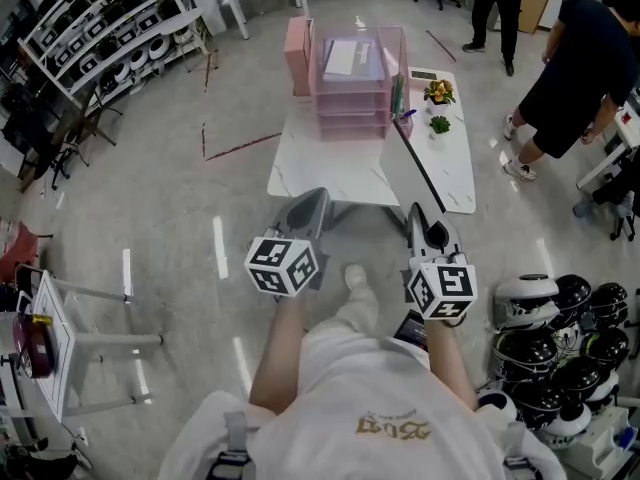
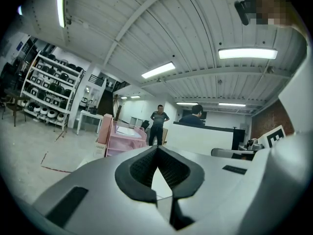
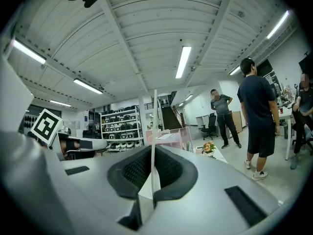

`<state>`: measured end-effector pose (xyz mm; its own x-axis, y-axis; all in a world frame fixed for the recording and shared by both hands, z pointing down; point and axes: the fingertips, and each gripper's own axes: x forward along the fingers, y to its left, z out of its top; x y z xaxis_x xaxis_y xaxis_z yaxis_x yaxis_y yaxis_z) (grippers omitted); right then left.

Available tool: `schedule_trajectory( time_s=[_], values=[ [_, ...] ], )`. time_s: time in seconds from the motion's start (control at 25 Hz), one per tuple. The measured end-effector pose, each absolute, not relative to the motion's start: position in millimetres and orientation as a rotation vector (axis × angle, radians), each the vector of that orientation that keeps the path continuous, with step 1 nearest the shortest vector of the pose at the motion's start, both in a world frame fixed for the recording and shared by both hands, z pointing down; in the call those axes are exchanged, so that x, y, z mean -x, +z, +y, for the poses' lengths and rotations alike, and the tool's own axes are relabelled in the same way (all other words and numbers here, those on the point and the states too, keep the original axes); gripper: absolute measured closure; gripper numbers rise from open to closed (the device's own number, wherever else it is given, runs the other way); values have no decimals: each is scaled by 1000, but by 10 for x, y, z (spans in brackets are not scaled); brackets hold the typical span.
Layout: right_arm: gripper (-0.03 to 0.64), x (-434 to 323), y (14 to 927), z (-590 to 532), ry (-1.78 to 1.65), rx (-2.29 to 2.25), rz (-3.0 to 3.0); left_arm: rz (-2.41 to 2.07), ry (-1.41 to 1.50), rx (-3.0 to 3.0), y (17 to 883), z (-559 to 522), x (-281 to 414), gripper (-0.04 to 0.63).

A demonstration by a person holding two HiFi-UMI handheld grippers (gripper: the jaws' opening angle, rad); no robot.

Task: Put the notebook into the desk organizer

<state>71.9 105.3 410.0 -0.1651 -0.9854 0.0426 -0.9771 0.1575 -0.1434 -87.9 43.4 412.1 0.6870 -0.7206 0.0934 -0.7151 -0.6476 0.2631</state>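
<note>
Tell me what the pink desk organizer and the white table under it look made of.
Desk organizer: probably glossy translucent pink plastic; its tiers show through the side walls. Table: white top with faint grey veining, so marble or marble-look laminate; the pictures cannot settle which.
</note>
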Motion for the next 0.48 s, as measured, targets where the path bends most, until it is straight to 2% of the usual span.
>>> schedule_trajectory(
  time_s=[0.48],
  values=[
    [597, -1212, 3966, -623, -171, 1961, 2367, -1125, -26, -2617, 4126, -1376, 239, 580]
  ],
)
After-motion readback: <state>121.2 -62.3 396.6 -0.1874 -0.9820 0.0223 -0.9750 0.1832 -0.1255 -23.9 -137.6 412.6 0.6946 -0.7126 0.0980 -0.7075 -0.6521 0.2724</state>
